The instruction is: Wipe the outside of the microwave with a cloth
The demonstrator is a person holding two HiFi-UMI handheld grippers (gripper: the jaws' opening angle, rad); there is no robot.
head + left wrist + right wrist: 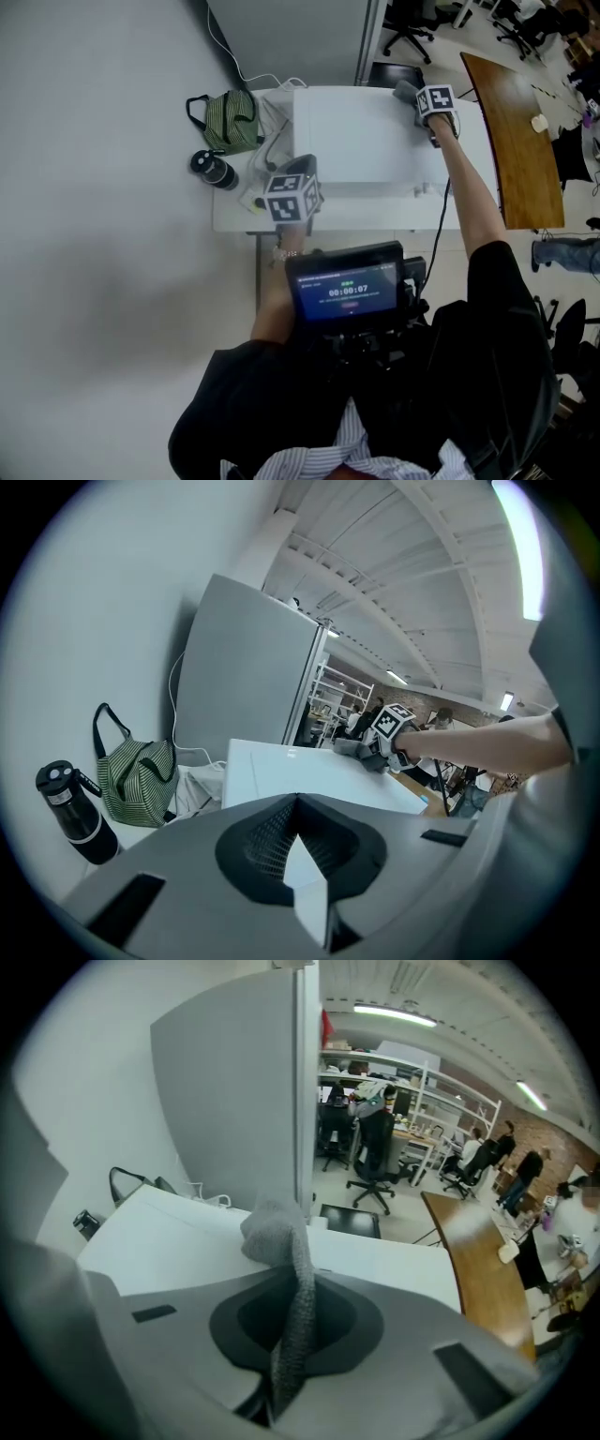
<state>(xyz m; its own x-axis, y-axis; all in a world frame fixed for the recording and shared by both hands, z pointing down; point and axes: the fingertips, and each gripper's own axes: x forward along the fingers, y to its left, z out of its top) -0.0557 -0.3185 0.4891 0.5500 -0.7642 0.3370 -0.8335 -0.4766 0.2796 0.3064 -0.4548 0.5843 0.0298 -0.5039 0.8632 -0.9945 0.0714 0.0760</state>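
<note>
right gripper (418,105) clamped on the grey cloth (278,1232) holds it at the microwave (352,131) top's far corner, seemingly to wipe, while the left gripper (298,167), jaws together and empty, hangs clear.

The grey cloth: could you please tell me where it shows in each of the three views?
Head view: grey cloth at upper right, at the white microwave's far right corner, just beyond the right tool.
Left gripper view: cloth right of centre, on the microwave's far edge, left of the marker cube.
Right gripper view: cloth dead centre, pinched between that tool's jaws.
Shared landmark: the microwave's white top.
</note>
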